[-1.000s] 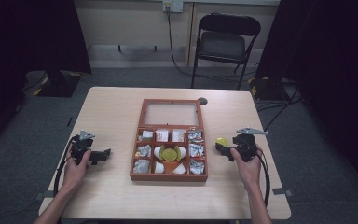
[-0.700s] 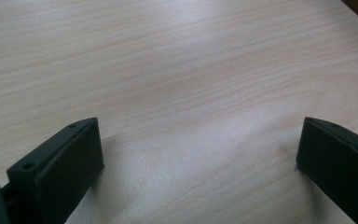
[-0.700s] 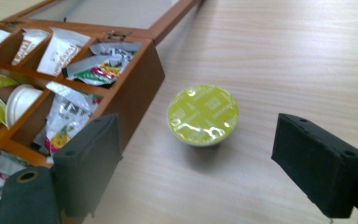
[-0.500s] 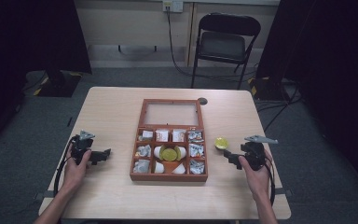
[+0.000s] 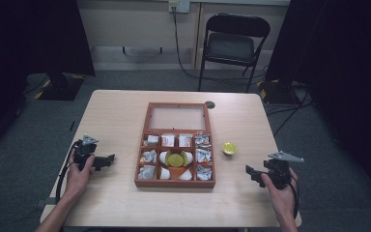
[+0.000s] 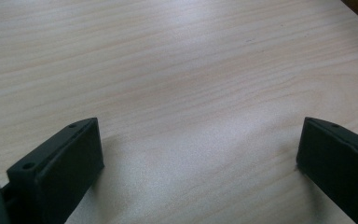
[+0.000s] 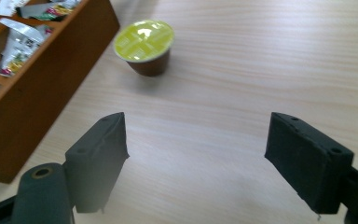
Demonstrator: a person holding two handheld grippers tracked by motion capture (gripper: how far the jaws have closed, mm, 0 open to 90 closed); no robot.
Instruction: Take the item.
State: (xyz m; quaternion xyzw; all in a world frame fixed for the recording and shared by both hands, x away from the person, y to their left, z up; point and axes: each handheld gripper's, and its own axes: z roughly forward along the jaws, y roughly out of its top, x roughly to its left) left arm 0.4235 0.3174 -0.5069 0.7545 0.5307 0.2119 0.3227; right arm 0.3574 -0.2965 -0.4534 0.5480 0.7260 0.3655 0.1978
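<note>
Capsule [image 7: 144, 41] lid shows pale green squares, no readable writing.

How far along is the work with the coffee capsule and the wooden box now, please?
Done: one green-lidded capsule stands on the table, right of the wooden box. In hand: nothing; the right tool has just been closing its jaws, empty; the left tool is open. Left, perhaps: the middle capsule inside the box.
</note>
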